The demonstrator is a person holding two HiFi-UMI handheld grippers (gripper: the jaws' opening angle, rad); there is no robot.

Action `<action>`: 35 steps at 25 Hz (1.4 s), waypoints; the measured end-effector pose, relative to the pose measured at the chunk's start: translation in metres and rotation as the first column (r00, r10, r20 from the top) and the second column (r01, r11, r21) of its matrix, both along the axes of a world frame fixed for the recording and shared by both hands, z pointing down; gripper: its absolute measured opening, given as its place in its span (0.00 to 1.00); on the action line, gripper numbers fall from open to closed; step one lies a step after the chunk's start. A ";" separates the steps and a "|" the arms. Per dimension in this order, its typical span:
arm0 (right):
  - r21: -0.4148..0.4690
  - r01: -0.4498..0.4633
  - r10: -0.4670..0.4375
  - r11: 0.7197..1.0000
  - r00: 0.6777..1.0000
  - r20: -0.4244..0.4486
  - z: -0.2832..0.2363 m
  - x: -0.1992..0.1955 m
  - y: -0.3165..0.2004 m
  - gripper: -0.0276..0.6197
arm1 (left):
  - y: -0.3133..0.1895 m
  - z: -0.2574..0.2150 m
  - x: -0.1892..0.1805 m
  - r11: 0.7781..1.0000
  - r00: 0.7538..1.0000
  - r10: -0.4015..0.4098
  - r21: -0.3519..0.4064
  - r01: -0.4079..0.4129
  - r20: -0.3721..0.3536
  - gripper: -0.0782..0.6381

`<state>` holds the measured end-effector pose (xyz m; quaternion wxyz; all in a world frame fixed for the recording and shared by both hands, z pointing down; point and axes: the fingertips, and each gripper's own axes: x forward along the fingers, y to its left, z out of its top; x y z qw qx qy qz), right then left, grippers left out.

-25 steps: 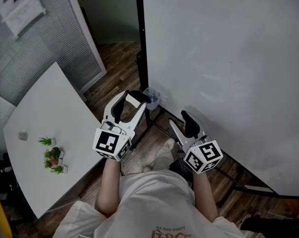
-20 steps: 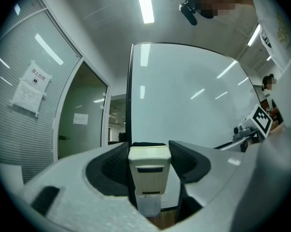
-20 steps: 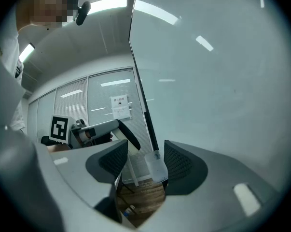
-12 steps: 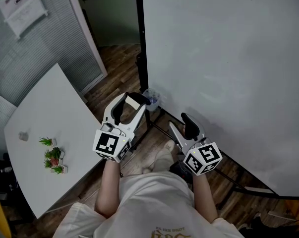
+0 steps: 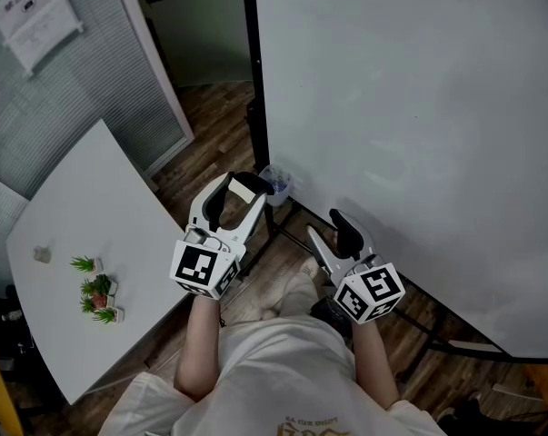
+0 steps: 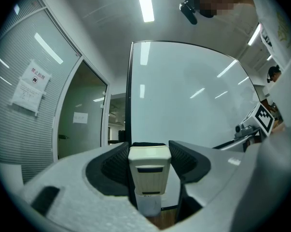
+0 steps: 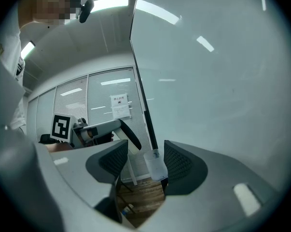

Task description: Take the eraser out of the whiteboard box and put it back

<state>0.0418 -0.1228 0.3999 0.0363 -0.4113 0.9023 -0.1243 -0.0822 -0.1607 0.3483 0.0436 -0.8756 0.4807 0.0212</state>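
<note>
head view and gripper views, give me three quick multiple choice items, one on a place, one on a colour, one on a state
1. The small plants stand: A on the white table; B on the floor; C on the whiteboard ledge.
2. The eraser has a casing that is: A red; B cream; C blue.
3. The right hand-held gripper is: A shut on the eraser; B shut on a plant; C open, holding nothing.

Answers:
1 A, the head view shows them on the table top near its edge.
2 B, the pale casing shows between the jaws of the left hand-held gripper.
3 C, its jaws stand apart with nothing between them.
</note>
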 end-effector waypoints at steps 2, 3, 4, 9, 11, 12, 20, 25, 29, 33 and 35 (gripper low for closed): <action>-0.002 0.001 -0.001 1.000 1.000 -0.001 0.002 -0.001 -0.001 0.40 | -0.002 0.002 0.000 1.000 1.000 0.001 -0.002 -0.001 0.002 0.47; -0.004 0.001 -0.001 1.000 1.000 -0.002 0.003 -0.002 -0.002 0.40 | -0.003 0.004 0.000 1.000 1.000 0.001 -0.003 -0.001 0.004 0.47; -0.006 0.002 -0.002 1.000 1.000 -0.004 0.004 -0.003 -0.003 0.40 | -0.005 0.005 0.000 1.000 1.000 0.001 -0.005 -0.001 0.005 0.47; -0.021 0.007 -0.007 1.000 1.000 -0.009 0.009 -0.007 -0.011 0.40 | -0.015 0.010 -0.002 1.000 1.000 0.002 -0.018 -0.002 -0.003 0.47; -0.027 0.008 -0.008 1.000 1.000 -0.010 0.011 -0.007 -0.014 0.40 | -0.019 0.012 -0.001 1.000 1.000 0.004 -0.024 -0.004 -0.003 0.47; -0.030 0.009 -0.009 1.000 1.000 -0.011 0.012 -0.008 -0.016 0.40 | -0.021 0.014 -0.001 1.000 1.000 0.006 -0.027 -0.006 -0.003 0.47; -0.042 0.026 -0.026 0.999 1.000 -0.004 0.018 -0.013 -0.021 0.40 | -0.032 0.023 0.006 0.999 1.000 0.024 -0.048 -0.024 0.002 0.47; -0.051 0.025 -0.026 0.998 1.000 -0.006 0.020 -0.013 -0.026 0.40 | -0.037 0.026 0.008 0.998 0.999 0.032 -0.057 -0.032 -0.002 0.47; -0.055 0.026 -0.027 0.998 1.000 -0.014 0.021 -0.014 -0.026 0.40 | -0.039 0.029 0.009 0.997 0.999 0.039 -0.066 -0.040 -0.005 0.47; -0.059 0.025 -0.026 0.998 1.000 -0.013 0.022 -0.013 -0.028 0.40 | -0.044 0.032 0.010 0.997 0.999 0.040 -0.072 -0.041 -0.012 0.47; -0.061 0.024 -0.025 0.998 1.000 -0.016 0.023 -0.012 -0.029 0.40 | -0.047 0.034 0.011 0.996 0.999 0.041 -0.078 -0.043 -0.016 0.47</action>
